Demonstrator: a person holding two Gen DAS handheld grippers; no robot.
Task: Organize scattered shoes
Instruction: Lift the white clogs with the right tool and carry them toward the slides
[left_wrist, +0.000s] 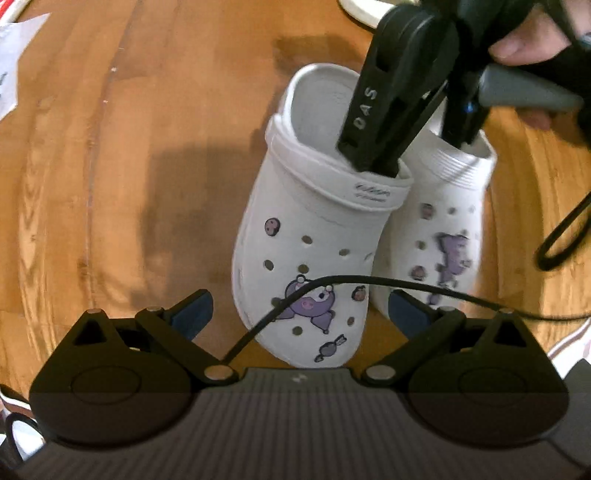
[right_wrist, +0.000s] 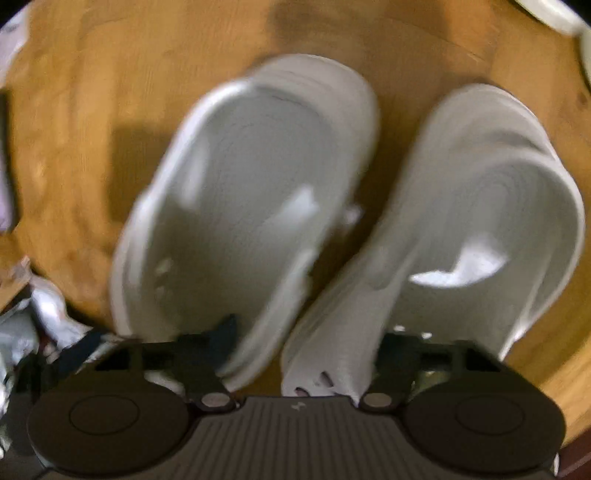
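Two white clogs (left_wrist: 314, 236) sit side by side, touching, on the wooden floor (left_wrist: 110, 184). The right gripper (left_wrist: 413, 155) reaches in from above, one finger in each clog, pinching their adjoining walls. The left gripper (left_wrist: 301, 314) hovers with fingers spread, empty.

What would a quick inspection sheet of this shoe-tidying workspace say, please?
Surface: wooden floor.
Job's things: white clog pair, upright, side by side, purple charms.
Clutter: white paper at far left; another white sole at the top edge.
Tools: left tool open above the toes; right tool has one finger in each clog, grip unclear.
Cables: black cable crosses over the toes; cable loop at right.
Surroundings: nothing seen.
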